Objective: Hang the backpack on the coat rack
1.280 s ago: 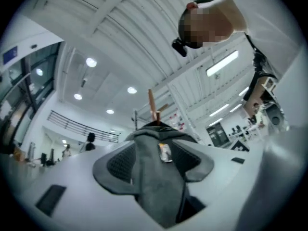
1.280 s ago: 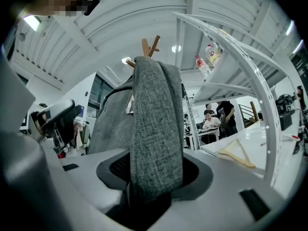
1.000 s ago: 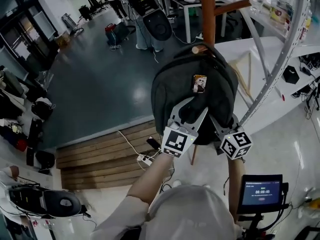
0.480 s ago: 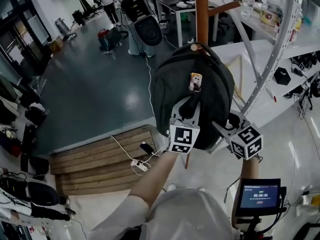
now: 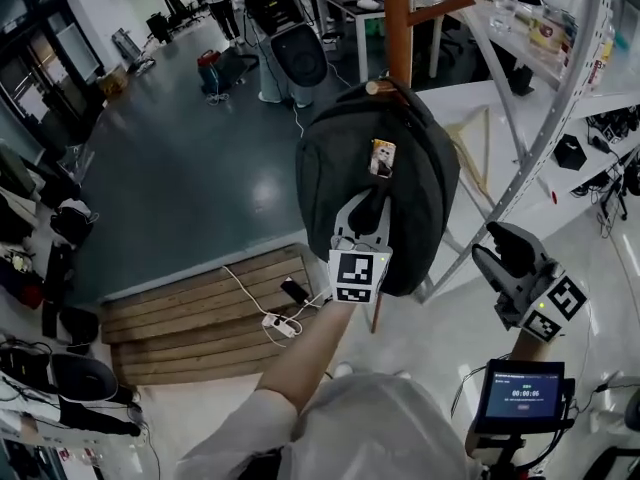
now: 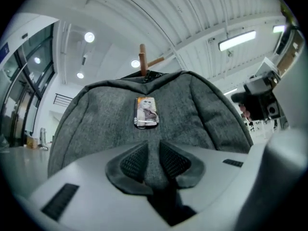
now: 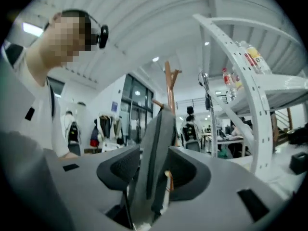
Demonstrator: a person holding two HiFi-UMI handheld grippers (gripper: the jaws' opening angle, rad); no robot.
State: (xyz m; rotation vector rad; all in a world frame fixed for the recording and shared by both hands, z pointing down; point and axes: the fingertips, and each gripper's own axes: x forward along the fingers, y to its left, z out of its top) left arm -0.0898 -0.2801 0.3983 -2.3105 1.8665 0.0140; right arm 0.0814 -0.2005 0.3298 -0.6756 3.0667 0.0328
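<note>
— Hanging the bag, is it done or not yet?

— Almost done, I think. The backpack (image 5: 375,198) hangs against the pole of the coat rack (image 5: 397,18). Its top seems to sit on a wooden peg (image 5: 378,87), at 12 o'clock of the bag. The loop itself I cannot see clearly, so this is only my judgement.

— Then what is left?

— To let go and to check that the bag holds by itself. The left claw (image 5: 368,213) is closed on the bag. Its two pads pinch a fold of the grey cloth on the front.

— Where exactly on the bag?

— At 6 o'clock, low on the front, just under the small picture card (image 5: 381,158).

— And the other one?

— The right claw (image 5: 497,246) has its jaws apart and grips nothing. It is at 4 o'clock of the bag, clearly apart from it. In its own view the bag shows edge-on through the gap between the jaws, but the pads do not touch it.

— So only one hand holds it?

— Yes, only the left. Once that claw opens, the task should be finished, if the peg carries the weight.
</note>
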